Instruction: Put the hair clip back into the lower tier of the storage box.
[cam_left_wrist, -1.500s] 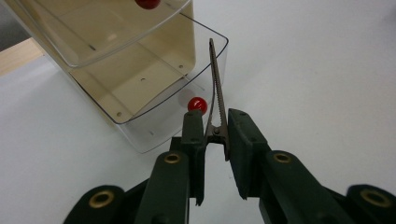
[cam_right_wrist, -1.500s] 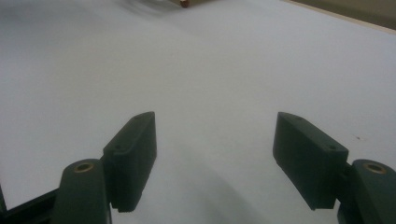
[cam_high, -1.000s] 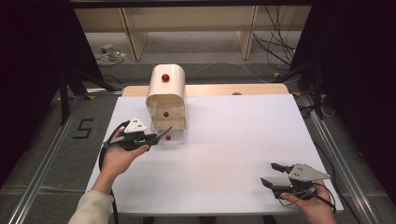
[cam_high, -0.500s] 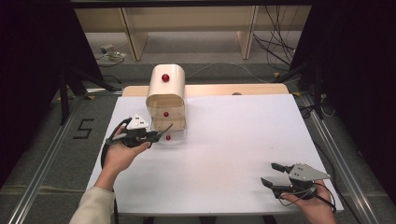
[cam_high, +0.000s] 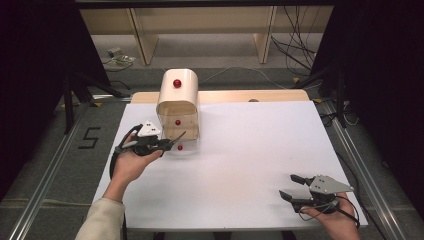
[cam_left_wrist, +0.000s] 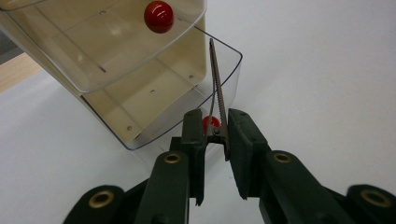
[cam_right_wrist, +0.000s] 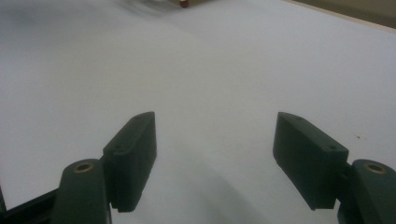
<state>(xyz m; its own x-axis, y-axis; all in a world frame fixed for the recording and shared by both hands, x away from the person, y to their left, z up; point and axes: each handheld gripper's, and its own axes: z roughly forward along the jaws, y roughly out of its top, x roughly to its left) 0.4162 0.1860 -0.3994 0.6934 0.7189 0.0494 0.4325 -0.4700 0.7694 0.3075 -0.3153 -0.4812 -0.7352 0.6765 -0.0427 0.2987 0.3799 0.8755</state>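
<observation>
Your right claw (cam_high: 295, 187) rests low at the near right corner of the white surface (cam_high: 250, 150), in your right hand (cam_high: 332, 220). Its jaws stand spread wide apart, with bare surface between them in the right gripper view.

Your left claw (cam_high: 175, 141) sits farther in, at the left side of the surface, carried by your left hand (cam_high: 131, 165). Its jaws are pressed together on a thin, saw-toothed metal strip (cam_left_wrist: 217, 93). In the left gripper view the strip rises from between the pads (cam_left_wrist: 194, 135) and points up toward the drawer unit. The red knob (cam_left_wrist: 211, 123) of the lower drawer (cam_left_wrist: 224, 74) lies just behind the jaws, between them. Whether the pads touch the knob cannot be told.

The lower drawer is clear plastic and stands pulled partway out of the cream drawer unit (cam_high: 178, 107). The strip's tip reaches along the drawer's clear side wall.

Above it, the upper drawer (cam_left_wrist: 93, 46) sits closed, with its own red knob (cam_left_wrist: 159, 16) on the front.

The drawer unit stands at the far left part of the surface, well apart from your right claw. A further red knob (cam_high: 176, 83) shows on its rounded top.
</observation>
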